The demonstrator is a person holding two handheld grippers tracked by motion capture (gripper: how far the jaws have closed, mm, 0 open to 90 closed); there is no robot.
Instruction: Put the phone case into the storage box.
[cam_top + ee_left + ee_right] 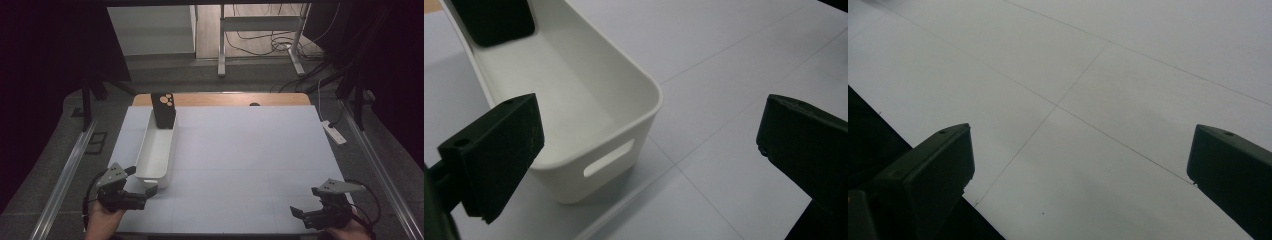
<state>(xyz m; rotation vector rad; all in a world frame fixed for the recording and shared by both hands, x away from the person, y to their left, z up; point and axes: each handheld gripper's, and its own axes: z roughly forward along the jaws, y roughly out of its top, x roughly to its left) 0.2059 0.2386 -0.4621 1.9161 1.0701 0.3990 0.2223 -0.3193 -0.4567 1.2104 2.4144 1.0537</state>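
the left gripper (150, 192) sits at the lower left of the high view, held low over the bench (240, 150) by a hand (102, 217) that comes in from the bottom edge. it points toward the right of the frame, its tips just beside the near end of the white bin (156, 150). its jaws stand wide apart with nothing between them; in the left gripper view they frame the bin's near end wall, the slot handle (608, 158) in the centre-left of that frame.

the right gripper (296, 212) is at the lower right of the high view, close to the bench's near edge and pointing toward the left of the frame. it is well apart from the bin. its jaws are also spread wide and hold nothing; the right gripper view looks past them onto bare bench surface, with the bench's dark edge at the lower left.

the bin is long and narrow, lying at the left of the high view and running away from the person. a black phone case (163, 110) stands tilted in its far end, leaning on the end wall, camera cutouts uppermost. the rest of the bin's floor is bare.
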